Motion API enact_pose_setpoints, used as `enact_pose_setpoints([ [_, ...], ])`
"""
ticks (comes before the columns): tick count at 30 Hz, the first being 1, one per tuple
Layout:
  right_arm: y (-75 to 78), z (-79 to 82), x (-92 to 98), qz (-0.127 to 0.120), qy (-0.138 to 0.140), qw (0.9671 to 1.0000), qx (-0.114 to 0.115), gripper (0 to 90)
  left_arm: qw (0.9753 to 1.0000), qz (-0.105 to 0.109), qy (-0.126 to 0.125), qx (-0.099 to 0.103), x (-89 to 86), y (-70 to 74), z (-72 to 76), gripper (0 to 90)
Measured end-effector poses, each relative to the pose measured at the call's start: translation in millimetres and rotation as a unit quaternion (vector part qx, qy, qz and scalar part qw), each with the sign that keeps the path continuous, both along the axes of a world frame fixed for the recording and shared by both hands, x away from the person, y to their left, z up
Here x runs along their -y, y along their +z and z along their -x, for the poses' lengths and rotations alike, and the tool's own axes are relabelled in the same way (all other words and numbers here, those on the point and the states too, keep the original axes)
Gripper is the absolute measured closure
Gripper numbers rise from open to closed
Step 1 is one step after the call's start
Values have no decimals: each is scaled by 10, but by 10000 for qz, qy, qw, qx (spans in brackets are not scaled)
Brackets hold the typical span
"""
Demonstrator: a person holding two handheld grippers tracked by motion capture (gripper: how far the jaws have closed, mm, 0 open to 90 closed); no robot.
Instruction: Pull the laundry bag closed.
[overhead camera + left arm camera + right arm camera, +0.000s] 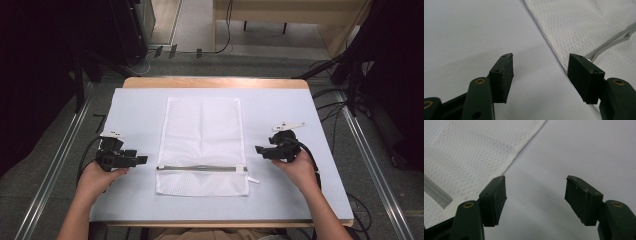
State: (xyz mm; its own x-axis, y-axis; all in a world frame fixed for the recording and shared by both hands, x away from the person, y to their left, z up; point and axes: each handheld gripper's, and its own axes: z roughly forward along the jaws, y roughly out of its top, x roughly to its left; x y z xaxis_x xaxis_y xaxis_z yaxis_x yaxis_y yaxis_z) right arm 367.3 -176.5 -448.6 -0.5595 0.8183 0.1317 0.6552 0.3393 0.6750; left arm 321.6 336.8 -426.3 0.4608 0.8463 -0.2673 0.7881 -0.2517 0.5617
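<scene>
White dotted-mesh bag (202, 145), grey zipper (200, 168), pale table cover (135, 107).

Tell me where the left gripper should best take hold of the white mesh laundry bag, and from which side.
Probably the bag's left long edge, level with the zipper. The mesh laundry bag lies flat on the table cover, so only its edges offer a pinch. The left gripper, jaws open, already faces that edge from the left; coming in low along the cover, one jaw could slide under the hem.
</scene>
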Motion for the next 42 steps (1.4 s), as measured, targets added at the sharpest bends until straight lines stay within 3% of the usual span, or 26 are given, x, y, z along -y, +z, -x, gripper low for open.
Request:
enact_pose_setpoints([
  [13, 1, 7, -11, -5, 23, 10000, -43, 356, 10000, 26, -14, -45, 3, 1, 1, 387],
  [21, 62, 121, -68, 20, 148, 9999, -16, 362, 10000, 71, -35, 46, 6, 53, 75, 382],
  [26, 98, 186, -122, 28, 243, 9997, 27, 367, 9999, 64, 70, -93, -10, 39, 98, 394],
  [32, 130, 253, -234, 55, 424, 9990, 90, 369, 10000, 54, -1, -22, -45, 45, 159, 402],
  [36, 150, 292, -307, 69, 542, 9984, 127, 381, 9995, 311, 16, -45, -81, 6, 166, 409],
  [38, 155, 308, -364, 71, 615, 9980, 156, 396, 9999, 153, 5, -44, -83, -20, 153, 415],
  [42, 146, 313, -462, 96, 753, 9970, 165, 397, 9999, 70, 53, -101, -88, -54, 126, 418],
])
